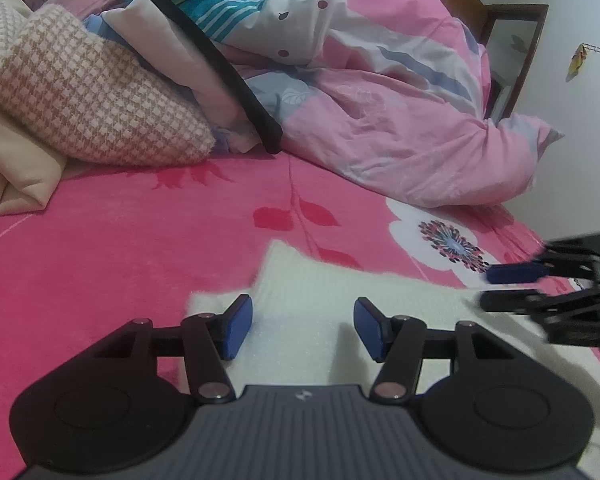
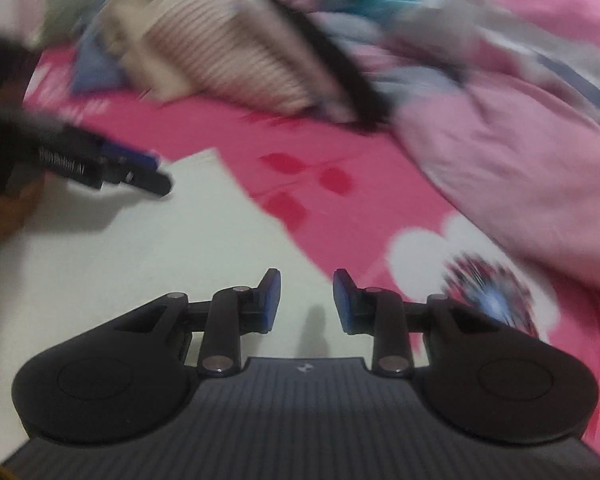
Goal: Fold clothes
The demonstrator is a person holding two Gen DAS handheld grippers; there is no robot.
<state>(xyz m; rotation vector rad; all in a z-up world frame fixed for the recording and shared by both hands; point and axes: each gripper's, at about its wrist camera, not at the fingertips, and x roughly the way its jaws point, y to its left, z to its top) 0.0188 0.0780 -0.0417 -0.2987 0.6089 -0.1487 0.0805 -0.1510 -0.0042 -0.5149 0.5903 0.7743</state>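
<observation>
A fuzzy, matt white knit garment (image 1: 340, 300) lies on a plush pink bed cover (image 1: 100, 248) printed with red leaves and a white flower. Behind it, a crumpled pink quilt (image 1: 400, 128) of smooth, thin woven cotton, a coarse houndstooth-weave cloth (image 1: 88, 92) and a black ribbed knit band (image 1: 216, 64). The left gripper (image 1: 303, 330) is matt black plastic with dull metal pivot pins, a ribbed grey body and rubbery blue pads (image 1: 236, 332); the right gripper (image 2: 307, 300) looks alike.

The whole right wrist view is smeared by motion blur; the folded pile (image 2: 228, 64) at twelve o'clock loses its pattern. The white garment (image 1: 340, 304) runs under the left gripper (image 1: 303, 326), cut off at six o'clock.
</observation>
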